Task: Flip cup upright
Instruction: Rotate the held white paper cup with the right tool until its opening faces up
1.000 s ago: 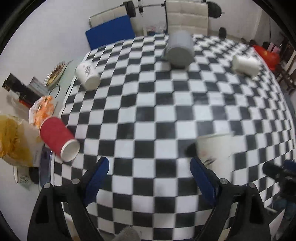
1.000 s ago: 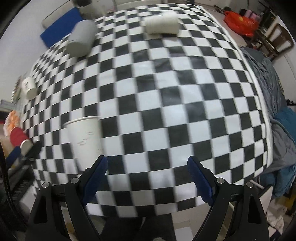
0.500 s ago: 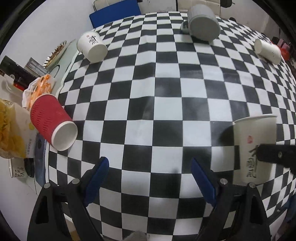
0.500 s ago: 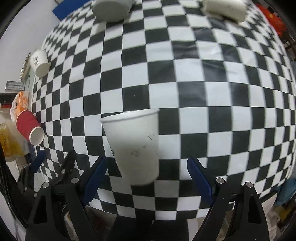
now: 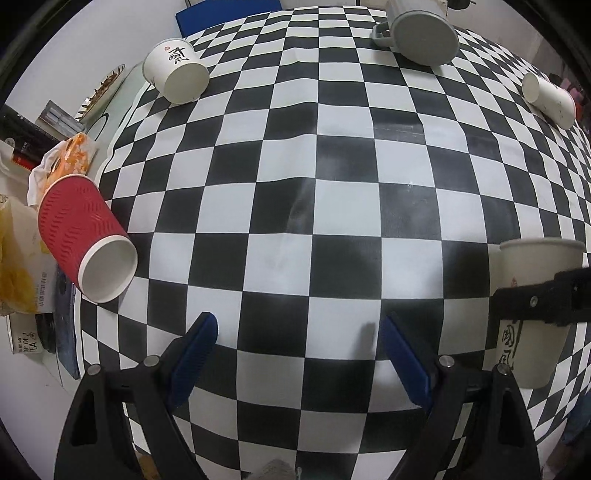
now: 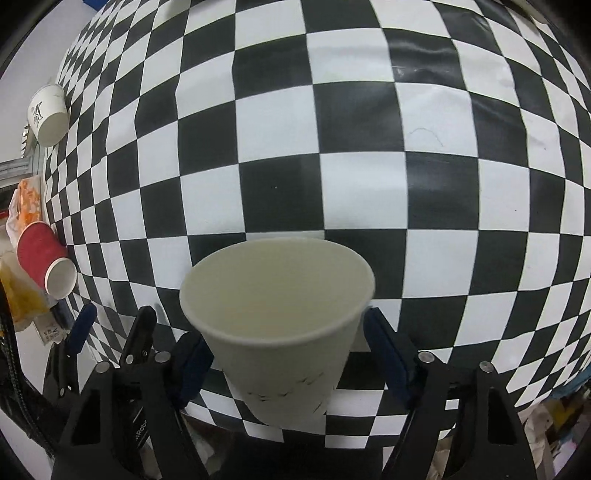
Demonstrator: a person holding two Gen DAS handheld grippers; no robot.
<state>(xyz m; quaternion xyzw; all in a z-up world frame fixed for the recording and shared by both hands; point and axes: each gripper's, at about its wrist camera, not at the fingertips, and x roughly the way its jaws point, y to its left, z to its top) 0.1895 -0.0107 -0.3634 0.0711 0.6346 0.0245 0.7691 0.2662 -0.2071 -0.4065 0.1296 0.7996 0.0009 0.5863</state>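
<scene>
A white paper cup [image 6: 284, 332] stands upright on the checkered table, mouth up, between the blue pads of my right gripper [image 6: 284, 356]. The jaws are wide and a gap shows on each side of the cup. The same cup [image 5: 532, 317] shows at the right edge of the left wrist view, with a black finger of the right gripper across it. My left gripper [image 5: 299, 350] is open and empty above the near part of the table. A red cup [image 5: 86, 245] lies on its side at the table's left edge.
A printed white cup [image 5: 175, 72], a grey mug [image 5: 421, 33] and a plain white cup [image 5: 550, 98] lie on their sides at the far part of the checkered tablecloth [image 5: 314, 177]. Snack bags [image 5: 14, 266] and clutter sit off the left edge.
My right gripper has moved forward around the upright white cup, which now sits between its pads. My left gripper has moved closer over the table.
</scene>
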